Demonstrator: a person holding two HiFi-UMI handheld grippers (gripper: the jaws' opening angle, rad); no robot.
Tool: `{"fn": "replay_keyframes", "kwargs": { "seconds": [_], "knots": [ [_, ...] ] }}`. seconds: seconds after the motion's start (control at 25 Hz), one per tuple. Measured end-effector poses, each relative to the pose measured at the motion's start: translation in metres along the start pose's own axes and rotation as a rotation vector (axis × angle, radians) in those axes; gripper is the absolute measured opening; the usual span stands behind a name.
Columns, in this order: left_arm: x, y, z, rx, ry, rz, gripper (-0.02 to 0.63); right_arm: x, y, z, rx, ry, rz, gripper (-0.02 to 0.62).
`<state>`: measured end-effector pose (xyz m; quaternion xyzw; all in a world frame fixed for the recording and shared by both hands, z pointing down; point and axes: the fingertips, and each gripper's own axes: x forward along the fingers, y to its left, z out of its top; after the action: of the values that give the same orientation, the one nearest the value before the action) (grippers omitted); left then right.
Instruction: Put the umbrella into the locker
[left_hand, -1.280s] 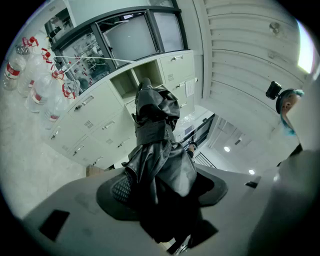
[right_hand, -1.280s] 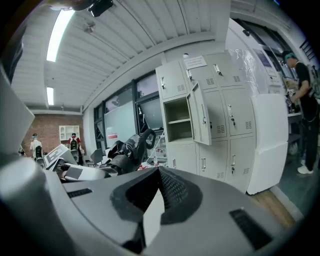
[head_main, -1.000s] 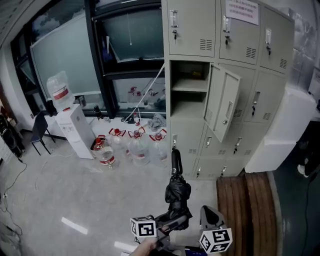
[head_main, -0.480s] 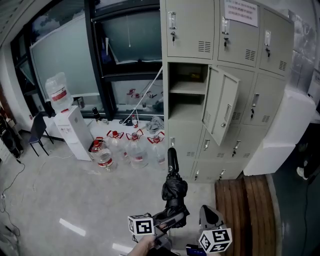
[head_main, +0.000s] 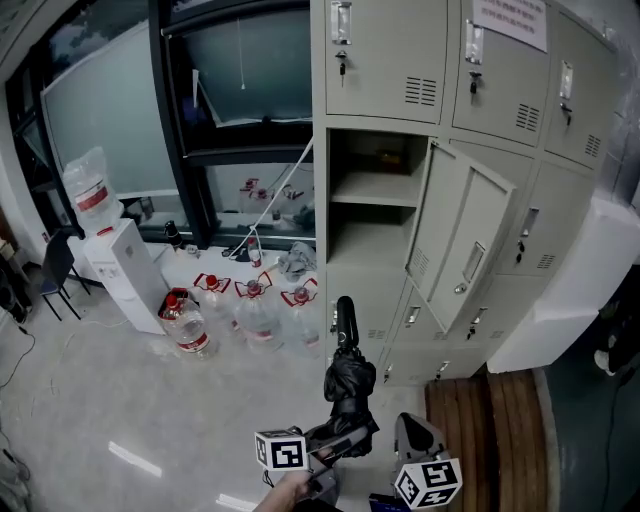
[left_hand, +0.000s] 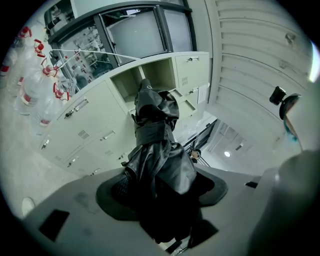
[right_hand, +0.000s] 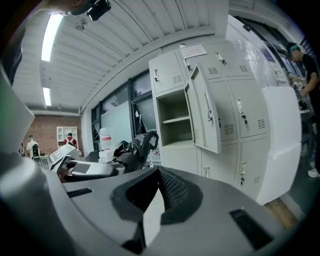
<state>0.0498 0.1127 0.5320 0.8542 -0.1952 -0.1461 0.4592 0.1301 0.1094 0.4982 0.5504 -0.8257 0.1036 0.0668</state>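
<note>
A folded black umbrella (head_main: 347, 375) stands upright with its handle up, and my left gripper (head_main: 338, 441) is shut on its lower part. In the left gripper view the umbrella (left_hand: 155, 145) fills the space between the jaws of that gripper (left_hand: 160, 187) and points at the lockers. The beige locker (head_main: 372, 200) stands ahead with one compartment open, a shelf inside and its door (head_main: 462, 245) swung out to the right. My right gripper (head_main: 417, 436) is low beside the umbrella, shut and holding nothing. The right gripper view shows that gripper (right_hand: 157, 192), the umbrella (right_hand: 134, 146) and the open locker (right_hand: 175, 117).
Several large water bottles (head_main: 245, 305) sit on the floor left of the lockers, beside a white water dispenser (head_main: 125, 265). A wooden platform (head_main: 480, 440) lies at the lower right, with a white box (head_main: 580, 290) against the lockers. A person (right_hand: 306, 65) stands at the far right.
The locker has come closer and looks larger in the head view. The umbrella and both grippers keep the same hold and place in the picture.
</note>
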Motion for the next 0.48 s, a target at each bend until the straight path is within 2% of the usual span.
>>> {"fn": "replay_keyframes", "kwargs": {
  "seconds": [0.28, 0.48],
  "knots": [
    [0.062, 0.059, 0.101, -0.025, 0.048, -0.024, 0.273, 0.121, -0.047, 0.037, 0.006, 0.039, -0.048, 0.001],
    [0.091, 0.092, 0.158, -0.022, 0.08, -0.048, 0.273, 0.194, -0.064, 0.059, 0.01, 0.036, -0.07, 0.002]
  ]
}}
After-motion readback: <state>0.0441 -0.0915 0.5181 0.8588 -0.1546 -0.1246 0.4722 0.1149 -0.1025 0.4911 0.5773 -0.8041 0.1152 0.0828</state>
